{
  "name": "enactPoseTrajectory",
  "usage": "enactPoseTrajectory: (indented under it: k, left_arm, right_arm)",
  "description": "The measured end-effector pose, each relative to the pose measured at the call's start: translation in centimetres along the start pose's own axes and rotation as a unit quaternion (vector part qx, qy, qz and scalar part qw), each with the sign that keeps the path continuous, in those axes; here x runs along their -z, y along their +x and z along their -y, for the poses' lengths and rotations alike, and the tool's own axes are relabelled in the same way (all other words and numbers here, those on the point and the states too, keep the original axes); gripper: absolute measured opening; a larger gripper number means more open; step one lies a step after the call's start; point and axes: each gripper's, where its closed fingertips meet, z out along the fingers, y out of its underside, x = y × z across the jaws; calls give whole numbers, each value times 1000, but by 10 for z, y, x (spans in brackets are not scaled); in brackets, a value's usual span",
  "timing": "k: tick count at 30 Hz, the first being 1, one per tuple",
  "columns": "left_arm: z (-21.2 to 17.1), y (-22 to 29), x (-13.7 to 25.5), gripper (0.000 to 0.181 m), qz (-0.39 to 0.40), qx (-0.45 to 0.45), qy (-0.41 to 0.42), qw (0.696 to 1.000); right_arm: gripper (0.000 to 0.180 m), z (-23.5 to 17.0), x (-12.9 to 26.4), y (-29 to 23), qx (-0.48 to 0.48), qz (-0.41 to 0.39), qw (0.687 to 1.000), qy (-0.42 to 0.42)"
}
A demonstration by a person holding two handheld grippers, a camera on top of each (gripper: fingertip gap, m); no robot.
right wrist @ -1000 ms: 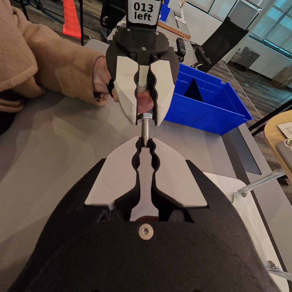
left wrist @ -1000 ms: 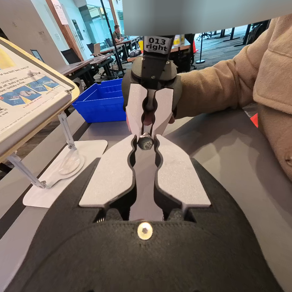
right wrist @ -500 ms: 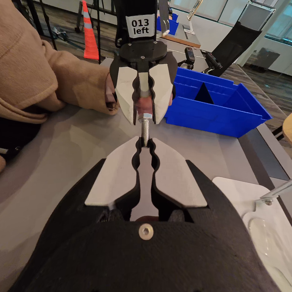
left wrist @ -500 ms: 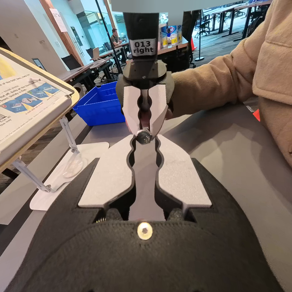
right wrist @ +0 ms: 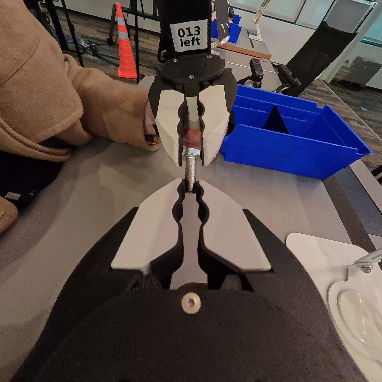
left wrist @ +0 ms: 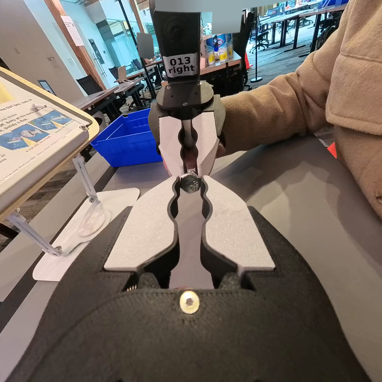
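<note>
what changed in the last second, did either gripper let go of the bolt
Neither let go. The left gripper still pinches the bolt's hex head and the right gripper still clamps the threaded end, with the bolt bridging them above the grey table. Both grippers tilted a little, so more of the room behind shows in each view. The blue bin and white stand base sit where they were.

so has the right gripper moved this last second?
Yes: in its own view the blue bin and orange cone have slid rightward, so the right gripper swung left, holding the bolt.
</note>
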Motion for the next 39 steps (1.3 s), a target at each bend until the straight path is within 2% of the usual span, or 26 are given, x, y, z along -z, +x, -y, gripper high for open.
enactPoseTrajectory:
  k: [19,23,26,29,34,39]
  left_arm:
    - [-3,1,1,17,2,-10,3,1000]
    - [-4,-3,4,17,11,-4,4,1000]
    - [2,-11,17,17,25,12,27,999]
    - [0,-20,32,17,51,16,23,998]
    - [-2,-30,57,17,87,19,20,996]
    - [-9,-37,82,17,118,32,19,992]
  right_arm:
    - [10,2,1,1,-17,1,1000,-2]
    - [33,7,6,12,-22,-28,999,8]
    - [28,7,12,17,-25,-34,999,14]
    - [28,-16,4,14,-31,-21,999,-38]
    - [29,-58,-32,-11,-49,42,992,-105]
    - [29,-95,-63,-21,-21,67,983,-171]
